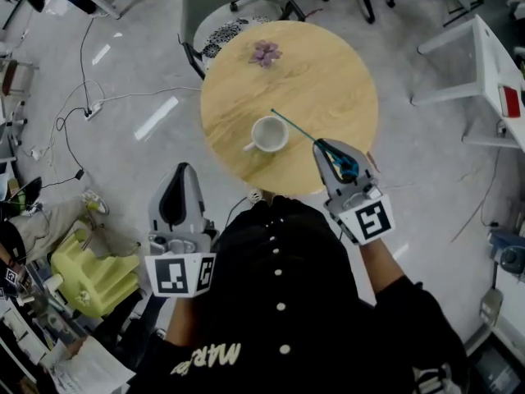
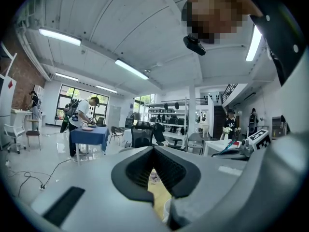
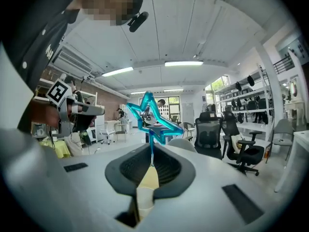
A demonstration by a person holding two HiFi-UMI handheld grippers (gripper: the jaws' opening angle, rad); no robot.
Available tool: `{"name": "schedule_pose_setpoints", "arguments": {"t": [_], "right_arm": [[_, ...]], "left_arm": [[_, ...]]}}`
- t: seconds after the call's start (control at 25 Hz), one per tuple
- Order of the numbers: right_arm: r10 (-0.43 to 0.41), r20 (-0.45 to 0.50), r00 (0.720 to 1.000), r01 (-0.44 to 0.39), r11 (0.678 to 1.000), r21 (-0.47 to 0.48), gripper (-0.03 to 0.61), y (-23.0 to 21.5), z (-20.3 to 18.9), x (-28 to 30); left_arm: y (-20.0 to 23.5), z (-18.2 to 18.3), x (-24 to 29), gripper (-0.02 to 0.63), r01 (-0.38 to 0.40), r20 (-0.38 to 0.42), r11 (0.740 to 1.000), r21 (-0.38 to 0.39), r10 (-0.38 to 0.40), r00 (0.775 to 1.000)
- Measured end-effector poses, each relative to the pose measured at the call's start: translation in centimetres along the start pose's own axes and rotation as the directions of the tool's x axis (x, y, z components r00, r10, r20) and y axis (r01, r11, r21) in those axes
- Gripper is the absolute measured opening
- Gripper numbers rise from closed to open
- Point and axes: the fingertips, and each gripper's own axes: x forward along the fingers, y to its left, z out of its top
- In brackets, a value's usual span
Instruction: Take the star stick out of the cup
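A white cup (image 1: pixel 269 133) stands on the round wooden table (image 1: pixel 328 72), near its front edge. My right gripper (image 1: pixel 321 146) hovers just right of the cup, shut on the teal star stick (image 1: pixel 295 125). The thin stem slants up-left over the cup's far rim, and the blue star (image 1: pixel 347 169) lies back over the gripper body. In the right gripper view the star (image 3: pixel 150 117) stands above the closed jaws of my right gripper (image 3: pixel 151 151), which pinch its stem. My left gripper (image 1: pixel 180 172) hangs off the table to the front left; its jaws (image 2: pixel 154 151) are shut and hold nothing.
A small purple flower piece (image 1: pixel 265 52) lies at the table's far side. A grey chair (image 1: pixel 234 11) stands behind the table. Cables (image 1: pixel 82 109) run over the floor at left, with a yellow-green object (image 1: pixel 90 273) below them. A white desk (image 1: pixel 492 72) stands at right.
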Motion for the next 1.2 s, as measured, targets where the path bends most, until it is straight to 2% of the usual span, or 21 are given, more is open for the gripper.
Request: {"name": "schedule_pose_setpoints", "arguments": {"t": [0.28, 0.64, 0.88, 1.2], "right_arm": [[-0.017, 0.172, 0.985, 0.006, 0.998, 0.059, 0.02, -1.4, 7.2, -2.6], [-0.101, 0.214, 0.972, 0.095, 0.995, 0.036, 0.02, -3.1, 11.7, -5.3], [-0.121, 0.246, 0.962, 0.12, 0.993, 0.017, 0.02, -3.6, 14.7, -6.6], [-0.165, 0.275, 0.947, 0.166, 0.986, 0.021, 0.02, -4.7, 16.6, -7.6]], "left_arm": [[-0.5, 2.4, -0.4, -0.005, 0.0, 0.057, 1.0, 0.015, -0.001, 0.998], [-0.6, 5.5, -0.9, -0.005, -0.002, 0.132, 1.0, 0.008, 0.001, 0.991], [-0.4, 7.4, -1.3, -0.005, -0.002, 0.159, 1.0, 0.024, -0.002, 0.987], [0.0, 9.3, -1.4, -0.005, -0.005, 0.188, 0.999, 0.048, -0.005, 0.982]]}}
